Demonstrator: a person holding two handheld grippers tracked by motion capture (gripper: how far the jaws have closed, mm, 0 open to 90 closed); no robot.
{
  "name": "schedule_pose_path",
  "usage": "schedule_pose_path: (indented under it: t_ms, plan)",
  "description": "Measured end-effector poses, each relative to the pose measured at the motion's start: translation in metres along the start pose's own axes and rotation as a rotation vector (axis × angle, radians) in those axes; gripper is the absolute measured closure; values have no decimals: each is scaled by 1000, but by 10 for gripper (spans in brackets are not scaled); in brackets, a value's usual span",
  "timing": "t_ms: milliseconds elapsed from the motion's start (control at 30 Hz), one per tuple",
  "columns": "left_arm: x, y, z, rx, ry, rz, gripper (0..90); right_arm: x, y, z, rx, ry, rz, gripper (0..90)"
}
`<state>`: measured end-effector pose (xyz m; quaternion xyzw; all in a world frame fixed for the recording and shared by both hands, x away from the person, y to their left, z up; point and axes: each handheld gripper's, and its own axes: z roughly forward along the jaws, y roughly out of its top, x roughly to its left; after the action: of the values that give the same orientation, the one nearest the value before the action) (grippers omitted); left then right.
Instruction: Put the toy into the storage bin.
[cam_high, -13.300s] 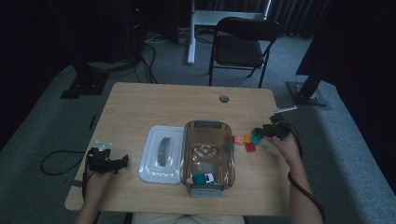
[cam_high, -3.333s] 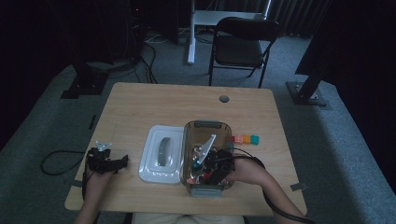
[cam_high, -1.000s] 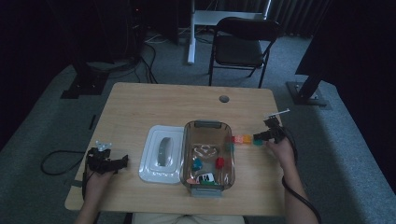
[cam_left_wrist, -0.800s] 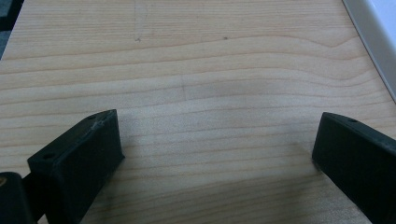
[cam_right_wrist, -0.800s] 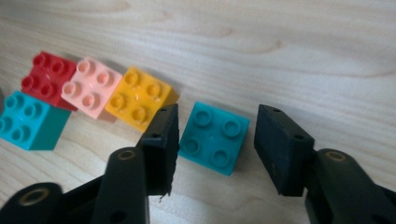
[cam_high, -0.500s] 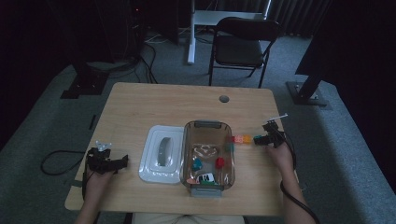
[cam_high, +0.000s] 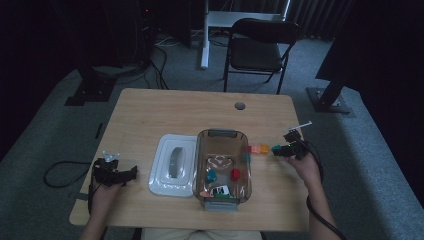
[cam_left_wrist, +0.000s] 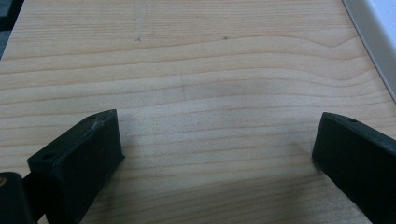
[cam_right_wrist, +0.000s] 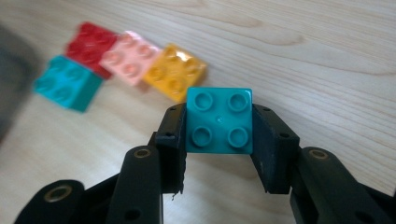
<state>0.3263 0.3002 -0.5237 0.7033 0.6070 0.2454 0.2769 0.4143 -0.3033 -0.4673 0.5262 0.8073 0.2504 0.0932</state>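
Note:
My right gripper (cam_right_wrist: 219, 120) is shut on a teal four-stud brick (cam_right_wrist: 219, 121), studs facing the camera, held just above the table. Its jaws have just been closing onto that brick. In the high view this gripper (cam_high: 278, 149) is at the table's right, beside a short row of loose bricks. The row holds an orange brick (cam_right_wrist: 175, 72), a pink brick (cam_right_wrist: 128, 58), a red brick (cam_right_wrist: 88, 42) and another teal brick (cam_right_wrist: 65, 84). My left gripper (cam_high: 131, 172) rests at the front left of the table, its jaws open (cam_left_wrist: 215, 140) over bare wood.
A clear brown bin (cam_high: 220, 133) sits mid-table with several small bricks inside. Its white lid (cam_high: 172, 165) lies flat just left of it. A round grommet hole (cam_high: 240, 106) is near the far edge. A folding chair (cam_high: 260, 50) stands behind the table.
The right gripper has closed on the teal brick at the right end of the row and raised it slightly. The left gripper has stayed put.

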Motion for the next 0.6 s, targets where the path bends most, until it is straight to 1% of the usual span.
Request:
schedule_pose_path:
  t_ms: [33, 167, 300, 400, 433, 467, 600]
  plan:
    - [0, 0, 0, 0, 0, 0, 20, 4, -1, -6, -9, 21, -22, 586]
    - [0, 0, 0, 0, 0, 0, 20, 16, -5, -21, -26, 37, -76, 585]
    - [0, 0, 0, 0, 0, 0, 20, 27, -8, -38, -46, 67, -132, 586]
    - [0, 0, 0, 0, 0, 0, 20, 40, -8, -53, -67, 96, -185, 586]
    - [0, 0, 0, -1, 0, -1, 20, 47, -7, -61, -84, 109, -213, 586]
    - [0, 0, 0, -1, 0, 0, 20, 51, -6, -66, -91, 112, -228, 586]
    - [0, 0, 0, -1, 0, 0, 20, 71, -1, -86, -132, 150, -312, 586]
